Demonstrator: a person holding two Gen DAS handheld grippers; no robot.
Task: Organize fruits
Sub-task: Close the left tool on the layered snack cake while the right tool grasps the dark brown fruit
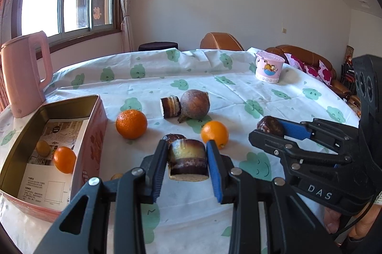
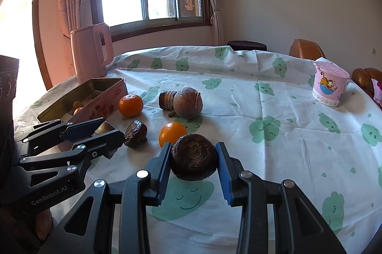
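In the left wrist view, a pink kettle (image 1: 25,72) stands at the far left edge of the frame on a white tablecloth (image 1: 238,91) printed with green cloud faces. Just below it, at lower left, an open pink tin (image 1: 95,134) holds a printed leaflet, a small orange fruit (image 1: 64,159) and a duller yellowish fruit (image 1: 43,148).

Right of the tin, a mandarin (image 1: 131,124) lies on the cloth. Behind it, near the middle of the frame, a striped cut piece (image 1: 170,106) touches a round brown root (image 1: 195,105).

At lower centre, the left gripper (image 1: 187,163) has its blue pads pressed against both sides of a banded brown-and-cream chunk (image 1: 187,162), holding it. A dark wrinkled fruit (image 1: 173,137) peeks out just behind the chunk, and a second orange (image 1: 214,134) sits just right of it.

At the right, the right gripper (image 1: 274,130) reaches in from the edge. A pink cartoon cup (image 1: 269,69) stands at upper right, well apart from the fruit.

In the right wrist view, the left gripper enters at the left edge, beside the tin. At lower centre the right gripper's fingers are clamped narrow on a dark round root (image 2: 193,159), held above the cloth. The second orange lies just behind it.
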